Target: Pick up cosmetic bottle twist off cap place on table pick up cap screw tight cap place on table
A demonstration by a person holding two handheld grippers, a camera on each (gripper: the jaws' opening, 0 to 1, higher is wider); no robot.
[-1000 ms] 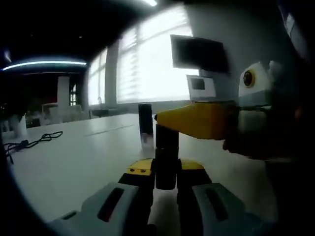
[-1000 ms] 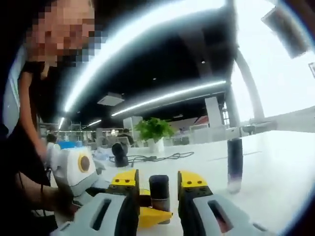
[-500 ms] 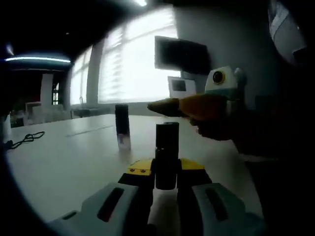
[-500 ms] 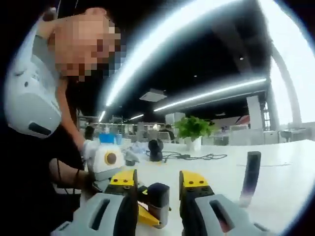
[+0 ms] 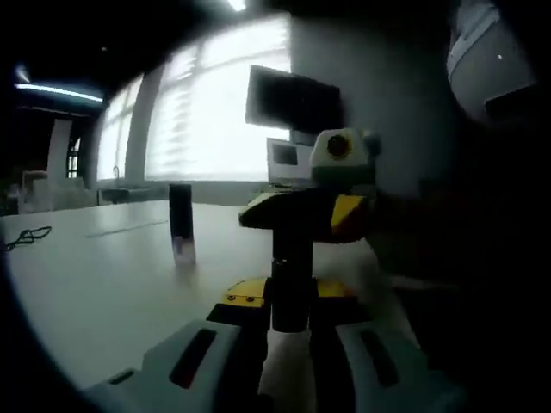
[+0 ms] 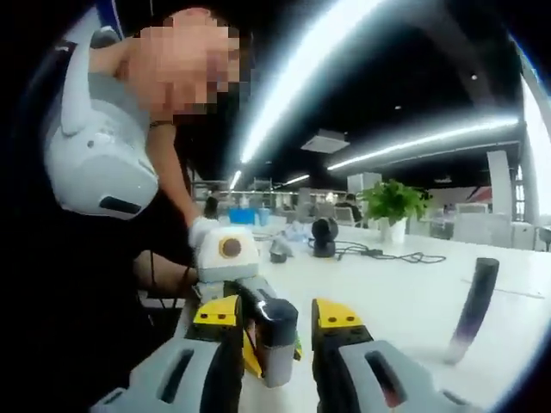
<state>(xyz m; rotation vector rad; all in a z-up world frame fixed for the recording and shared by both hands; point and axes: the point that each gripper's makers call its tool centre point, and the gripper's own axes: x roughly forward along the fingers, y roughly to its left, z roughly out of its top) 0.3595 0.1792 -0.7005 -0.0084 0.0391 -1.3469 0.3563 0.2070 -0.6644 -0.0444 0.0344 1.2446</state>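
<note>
Dark and slim, the cosmetic bottle (image 5: 291, 284) stood upright between the left gripper (image 5: 290, 317)'s jaws, which were closed on its lower part above the white tabletop (image 5: 95, 284). In the left gripper view the right gripper (image 5: 303, 211) came in from the right, level with the bottle's top; its yellow-and-black jaws hid that top, so whether a cap sat there could not be told. No brand, label or writing could be read on the bottle or on either tool.

Farther off on the tabletop in the left gripper view stood a second dark tube (image 5: 181, 224), upright with a paler base, well apart from the held bottle. Behind it hung a dark wall screen (image 5: 291, 101) beside bright windows, and a black cable (image 5: 21, 237) lay at the far left.

From the right gripper view, the bottle (image 6: 274, 335) appeared between the right gripper (image 6: 274, 337)'s jaws, tilted, with a dark rounded top and a grey body. The jaws sat close beside it; whether they pressed on it could not be told. The left gripper (image 6: 225, 258) showed behind, held by a person's hand. A dark tube (image 6: 473, 310) leaned at the right on the tabletop (image 6: 387, 297), and a potted plant (image 6: 393, 205) stood far back.
</note>
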